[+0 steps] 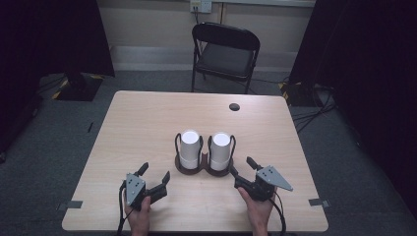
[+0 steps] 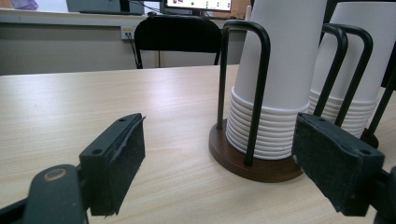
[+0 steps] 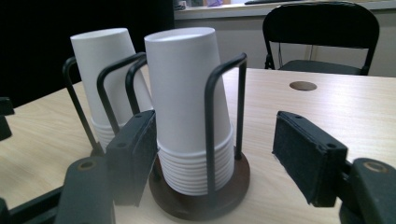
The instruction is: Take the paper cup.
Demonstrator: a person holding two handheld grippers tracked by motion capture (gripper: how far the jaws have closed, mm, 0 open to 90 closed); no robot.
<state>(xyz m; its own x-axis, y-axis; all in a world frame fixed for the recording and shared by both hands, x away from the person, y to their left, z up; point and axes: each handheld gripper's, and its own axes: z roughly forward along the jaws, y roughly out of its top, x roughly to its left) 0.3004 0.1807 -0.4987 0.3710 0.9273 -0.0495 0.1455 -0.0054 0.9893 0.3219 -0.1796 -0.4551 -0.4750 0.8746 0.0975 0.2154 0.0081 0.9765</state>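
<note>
Cups [image 1: 221, 150] stand upside down in two upright stacks inside a wire holder [image 1: 204, 167] at mid-desk [image 1: 147, 123]. In the high view the right gripper [image 1: 242, 171] sits just right of the holder and nearer than the left gripper [image 1: 154, 174], which lies well off to the holder's left.

In the left gripper view, its fingers [image 2: 114, 163] gape wide and empty, the holder [image 2: 254, 163] ahead and to the right.

In the right gripper view, the fingers [image 3: 308, 156] are part-closed and empty, the near stack [image 3: 191, 116] ahead between them; the holder's wire loops [image 3: 210, 130] wrap the stack and would block a low pinch. A chair [image 3: 322, 35] stands beyond the desk.
</note>
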